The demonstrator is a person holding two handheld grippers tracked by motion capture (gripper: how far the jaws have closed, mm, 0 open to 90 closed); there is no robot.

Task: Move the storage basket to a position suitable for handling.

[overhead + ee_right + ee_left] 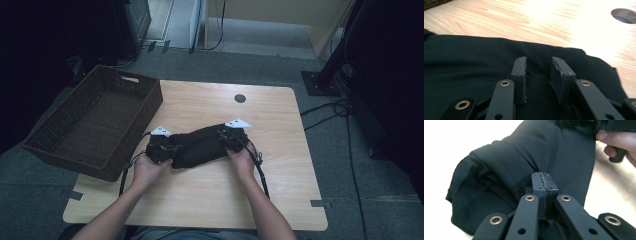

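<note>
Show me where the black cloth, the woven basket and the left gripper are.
black cloth [200, 146]: high view, middle of the folded fabric.
woven basket [150, 107]: high view, right wall.
left gripper [544, 185]: left gripper view, closed jaw tips.

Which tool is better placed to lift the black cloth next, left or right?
Left. The left tool has its jaws shut, apparently pinching a fold of the black cloth. The right tool sits over the cloth with a gap between its jaws, gripping nothing.

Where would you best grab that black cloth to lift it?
At its two short ends, coming in from each side. The cloth lies folded in a long bundle across the table, so end grips keep it from sagging. The left tool is shut on a fold at one end; the right tool hangs open over the other.
</note>
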